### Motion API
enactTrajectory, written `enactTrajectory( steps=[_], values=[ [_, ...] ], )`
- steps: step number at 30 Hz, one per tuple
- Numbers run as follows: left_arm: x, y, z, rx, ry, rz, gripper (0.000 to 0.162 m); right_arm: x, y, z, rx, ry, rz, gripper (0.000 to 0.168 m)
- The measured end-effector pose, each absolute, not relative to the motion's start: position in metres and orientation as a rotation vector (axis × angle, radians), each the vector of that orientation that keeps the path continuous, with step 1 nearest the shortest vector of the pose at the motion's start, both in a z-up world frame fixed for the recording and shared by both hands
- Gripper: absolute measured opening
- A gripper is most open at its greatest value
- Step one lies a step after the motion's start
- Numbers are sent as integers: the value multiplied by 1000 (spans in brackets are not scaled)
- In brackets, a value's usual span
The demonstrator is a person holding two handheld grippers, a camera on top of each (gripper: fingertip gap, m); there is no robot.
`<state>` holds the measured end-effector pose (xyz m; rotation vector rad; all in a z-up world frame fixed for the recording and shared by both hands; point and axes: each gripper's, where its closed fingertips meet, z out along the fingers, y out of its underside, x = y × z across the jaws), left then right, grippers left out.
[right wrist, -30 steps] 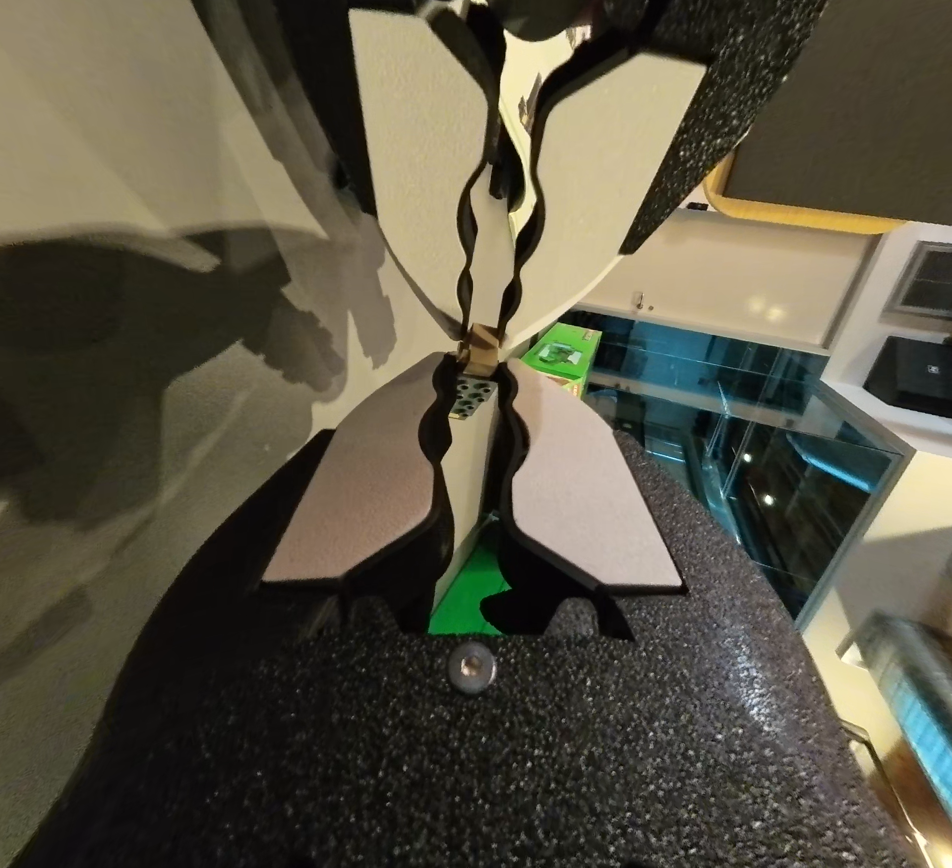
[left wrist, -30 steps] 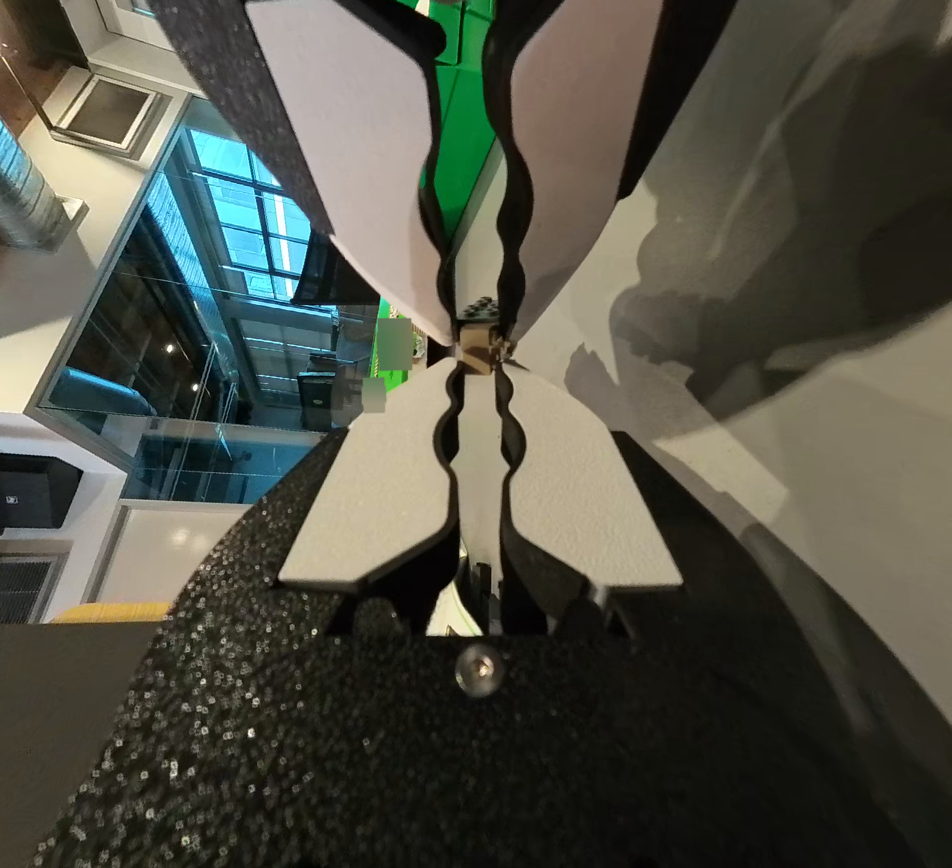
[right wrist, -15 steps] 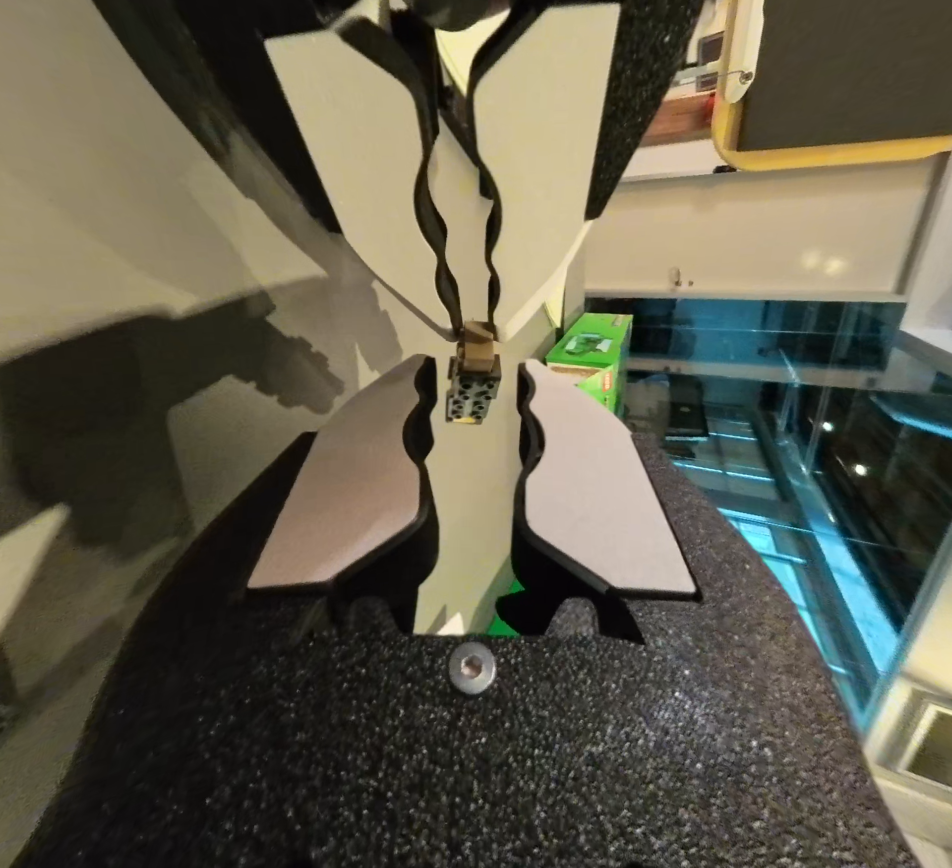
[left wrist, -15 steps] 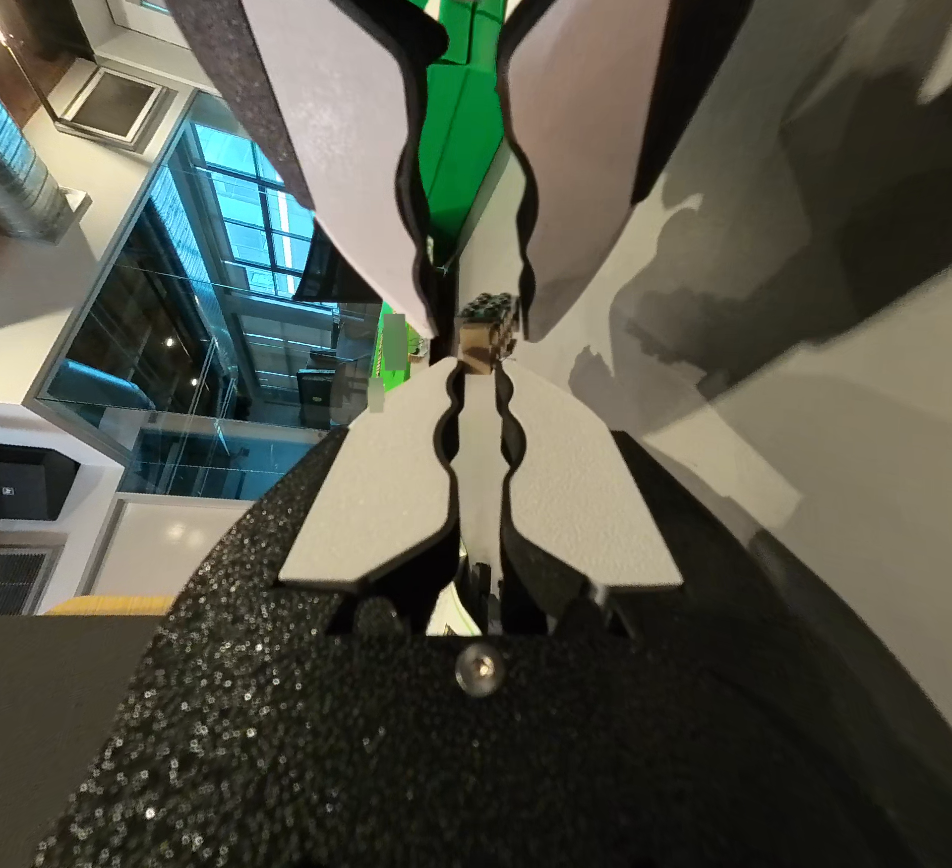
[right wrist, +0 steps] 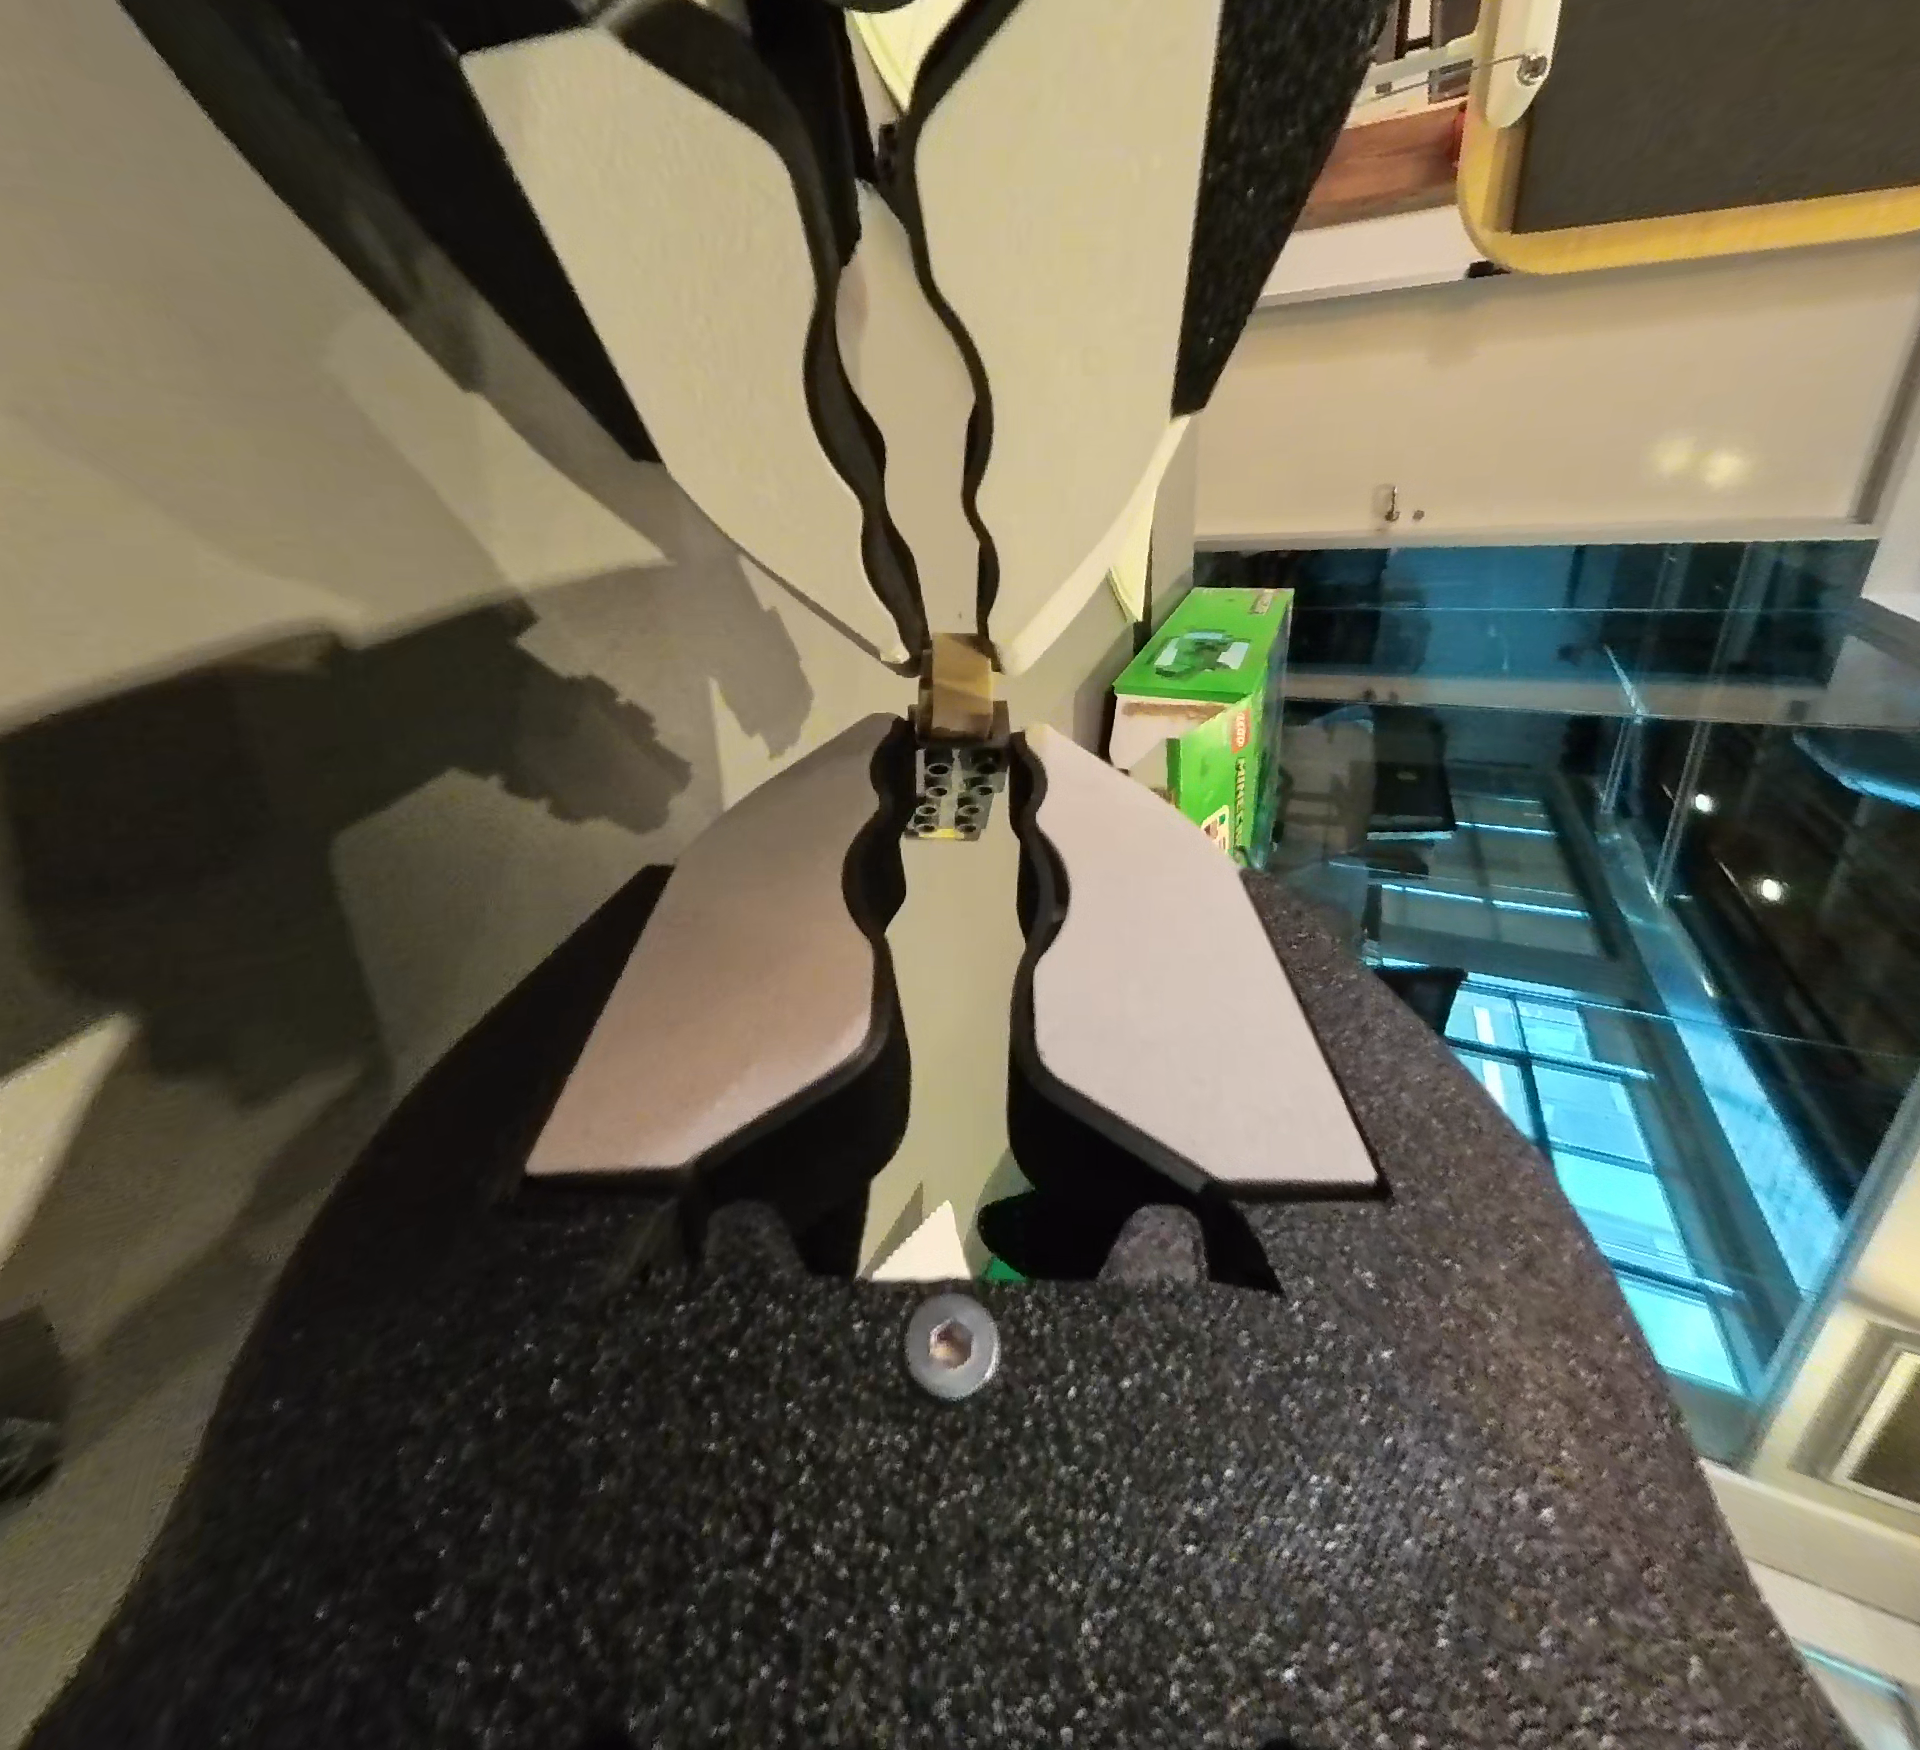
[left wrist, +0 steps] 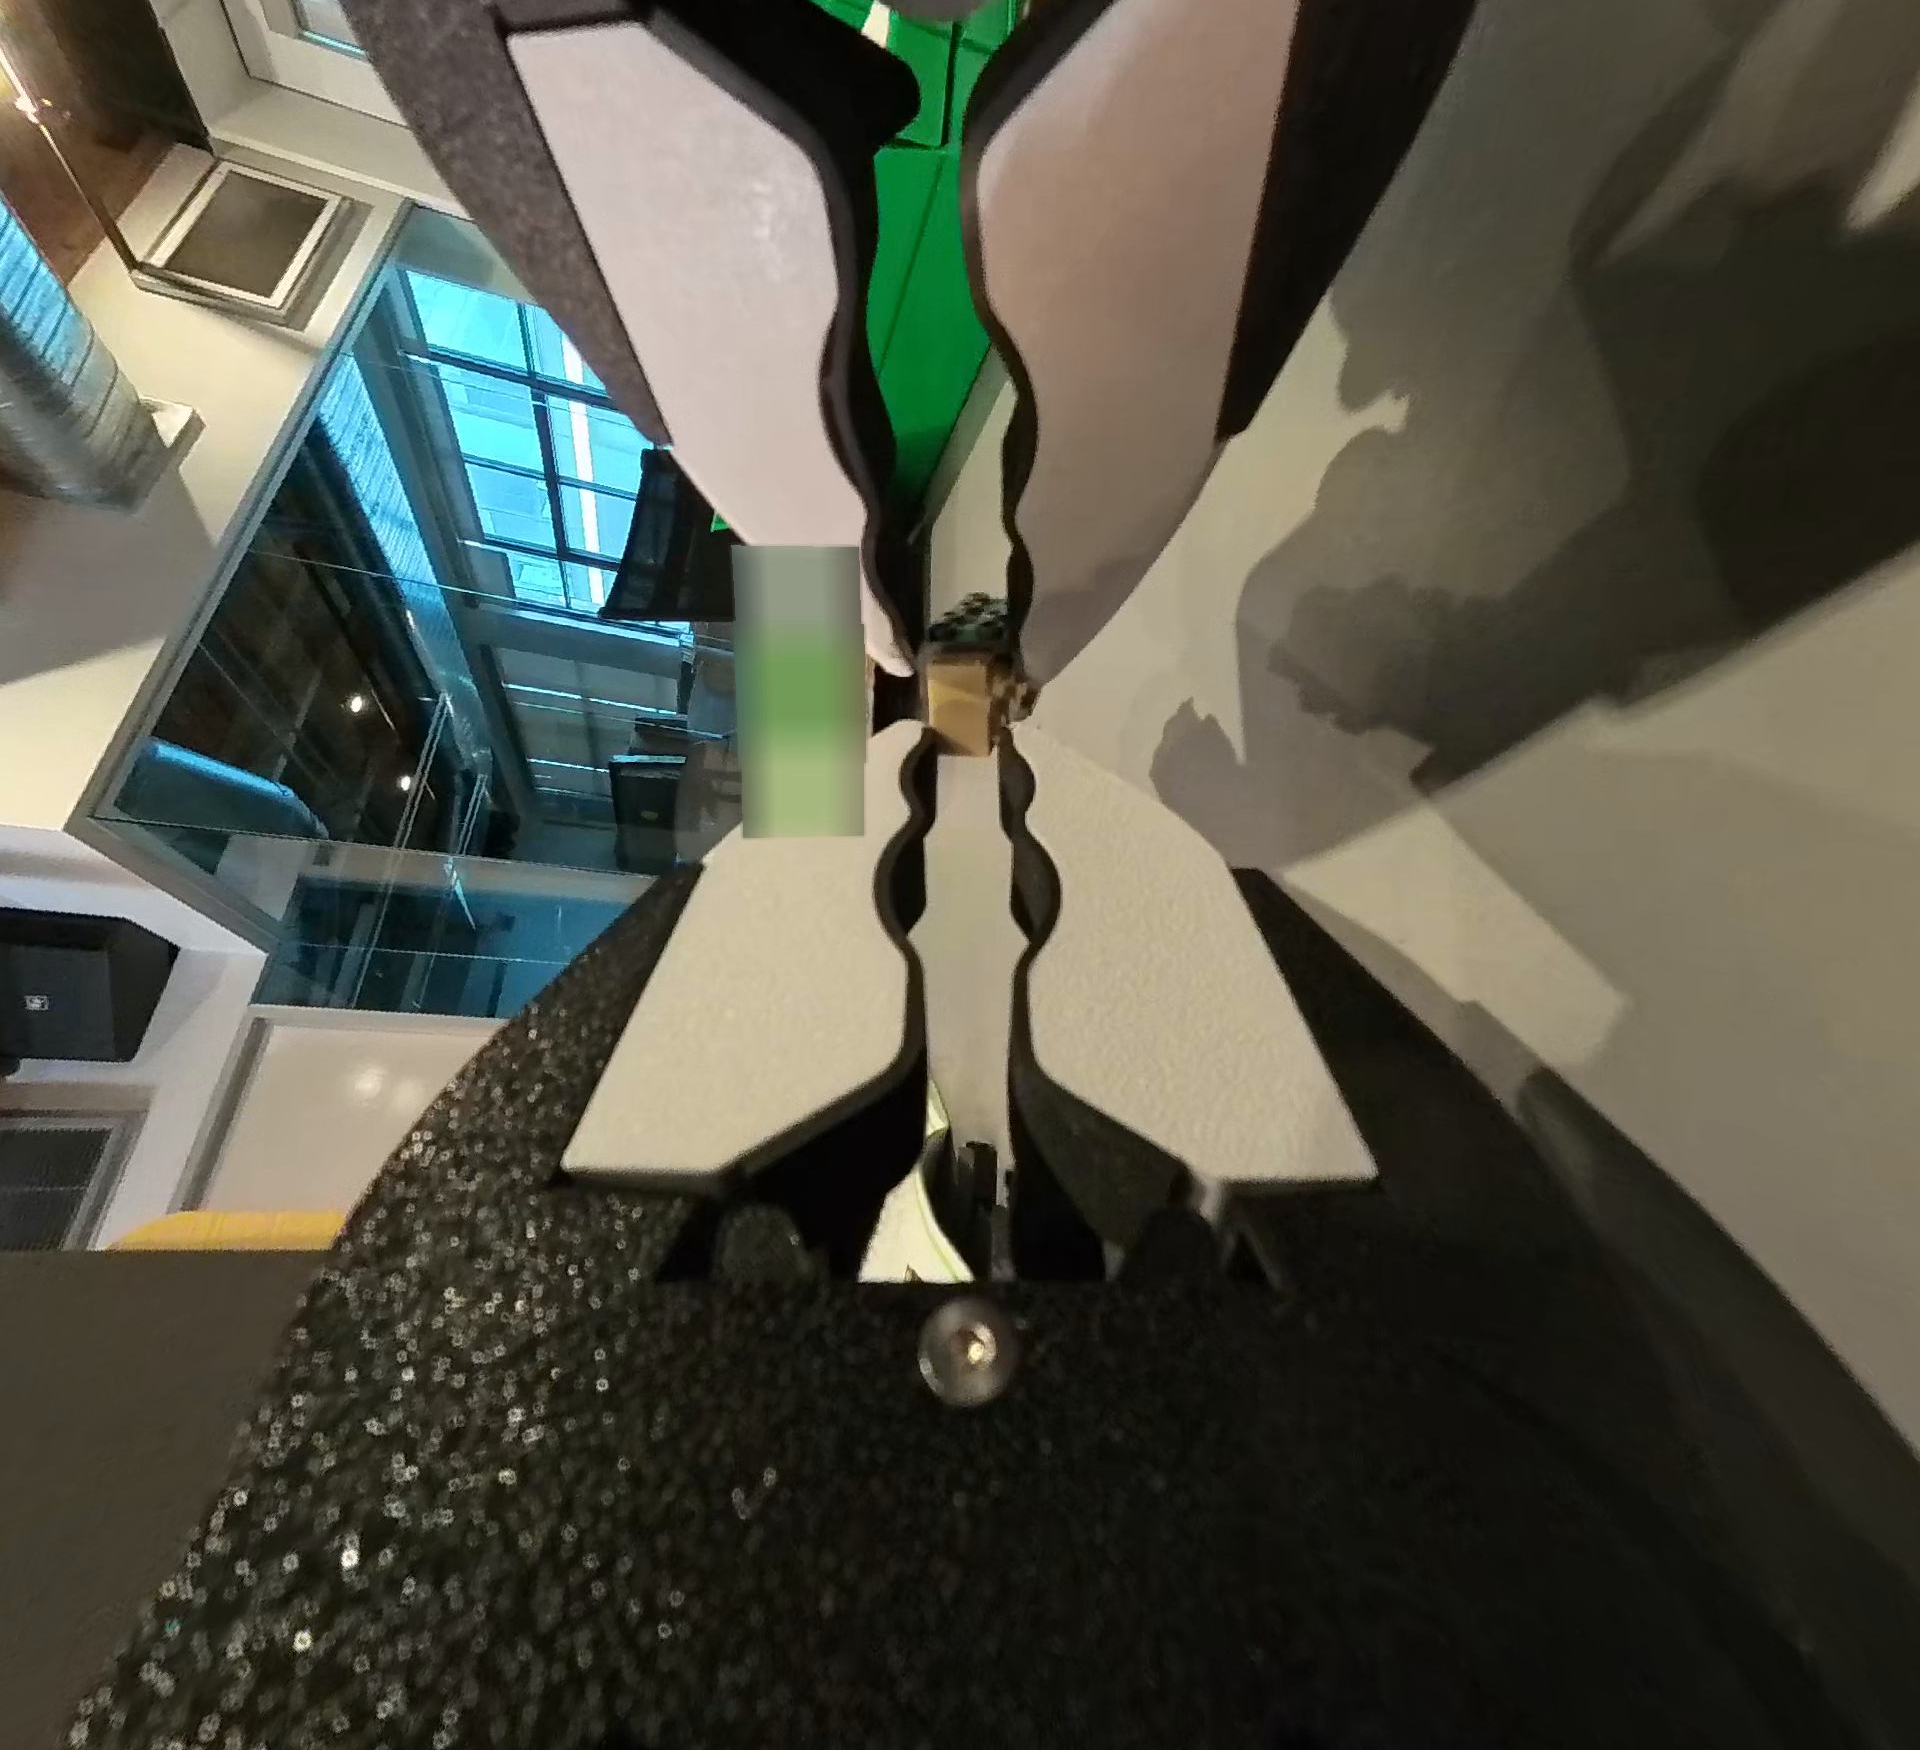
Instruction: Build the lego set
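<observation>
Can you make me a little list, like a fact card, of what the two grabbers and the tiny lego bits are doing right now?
Held up between grabbers: small tan lego piece joined to small black lego brick
Left gripper: shut on the tan piece
Right gripper: closed around the black brick, holes facing its camera
How they face: tip to tip, almost touching
Under them: white table with dark shadows
Nearby: green cardboard box at the table edge
Background: glass walls, windows

Both wrist cameras face each other closely, seemingly sharing the bricks (left wrist: 966, 692).
</observation>
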<state>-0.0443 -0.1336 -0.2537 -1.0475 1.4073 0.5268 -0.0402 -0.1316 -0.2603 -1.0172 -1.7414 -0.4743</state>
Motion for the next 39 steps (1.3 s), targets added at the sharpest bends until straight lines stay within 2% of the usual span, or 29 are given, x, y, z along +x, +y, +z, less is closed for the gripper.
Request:
enactTrajectory(
  steps=[25,28,30,39],
  values=[
    [-42,-135,-255,-1053,1416,522,11,-39,-134,-260,-891,-1798,-524,17],
    [-44,-133,-253,-1075,1391,500,11,-39,-136,-255,-994,-1730,-405,45],
    [-44,-133,-251,-1088,1369,465,11,-36,-134,-253,-1074,-1689,-322,52],
    [-38,-150,-237,-1085,1283,38,11,-28,-137,-250,-1142,-1751,-137,41]
  ],
)
